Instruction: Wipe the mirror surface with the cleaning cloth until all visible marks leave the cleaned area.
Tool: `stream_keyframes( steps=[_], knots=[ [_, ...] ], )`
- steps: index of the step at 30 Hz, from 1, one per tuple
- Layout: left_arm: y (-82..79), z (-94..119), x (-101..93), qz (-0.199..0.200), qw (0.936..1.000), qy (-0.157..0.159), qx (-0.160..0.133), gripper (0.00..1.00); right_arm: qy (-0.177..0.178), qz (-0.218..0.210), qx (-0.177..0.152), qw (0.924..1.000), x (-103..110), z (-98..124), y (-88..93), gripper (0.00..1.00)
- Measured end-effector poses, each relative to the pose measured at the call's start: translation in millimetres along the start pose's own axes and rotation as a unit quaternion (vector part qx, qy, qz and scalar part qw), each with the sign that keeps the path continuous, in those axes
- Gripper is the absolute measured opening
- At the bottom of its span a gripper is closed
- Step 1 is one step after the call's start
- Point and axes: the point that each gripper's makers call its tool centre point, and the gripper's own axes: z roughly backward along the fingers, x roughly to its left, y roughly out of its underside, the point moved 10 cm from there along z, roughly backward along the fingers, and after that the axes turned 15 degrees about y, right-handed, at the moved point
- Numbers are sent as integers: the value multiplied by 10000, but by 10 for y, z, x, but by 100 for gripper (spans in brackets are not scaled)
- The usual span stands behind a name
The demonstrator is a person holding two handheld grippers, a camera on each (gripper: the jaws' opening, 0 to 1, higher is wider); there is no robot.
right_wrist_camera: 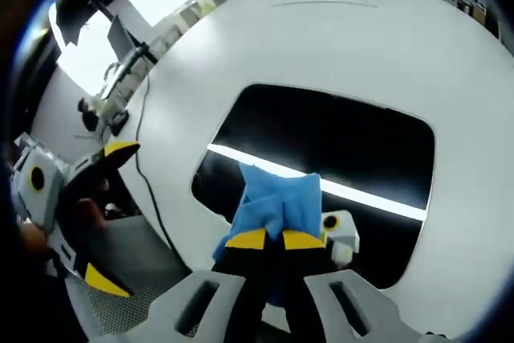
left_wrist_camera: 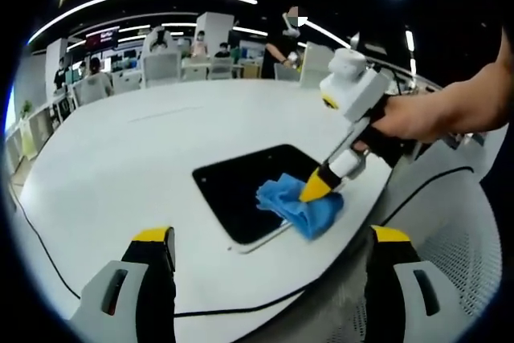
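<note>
a large white table [left_wrist_camera: 120,166] carries a dark rectangular mirror [left_wrist_camera: 241,186] with rounded corners, lying flat near the table's edge. in the left gripper view, the left gripper [left_wrist_camera: 269,279] rises from the bottom with its two yellow-tipped jaws spread wide apart and nothing between them; it hangs near the table edge, apart from the mirror. beyond it, a blue cleaning cloth [left_wrist_camera: 301,205] sits bunched on the near right corner of the mirror, partly spilling over the mirror's rim onto the white table. the right gripper [left_wrist_camera: 317,189] comes down at a slant from the upper right, held by a person's hand [left_wrist_camera: 414,118], and its yellow tips are closed on the cloth, pressing it onto the glass. a thin black cable [left_wrist_camera: 241,304] runs along the table's near edge. in the right gripper view, the right gripper [right_wrist_camera: 273,238] has its yellow tips drawn together, pinching the blue cloth [right_wrist_camera: 277,198], which fans out ahead of the jaws and lies on the mirror [right_wrist_camera: 337,146]. the dark glass reflects a bright strip of ceiling light running across it just past the cloth. the left gripper [right_wrist_camera: 104,214] shows at the left edge, off the side of the table [right_wrist_camera: 361,38], jaws parted. people sit at desks in the far background.
</note>
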Motion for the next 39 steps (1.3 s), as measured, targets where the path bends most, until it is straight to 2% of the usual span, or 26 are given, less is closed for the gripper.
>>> stream_keyframes(
  steps=[8, 39],
  knots=[
    [-1, 4, 15, 4, 10000, -47, -15, 99, 14, 17, 11, 10000, -18, -50, -119, 0],
    [17, 21, 43, 75, 9999, -94, -73, 99, 387, 23, -253, 9989, -285, -379, -944, 0]
  ],
)
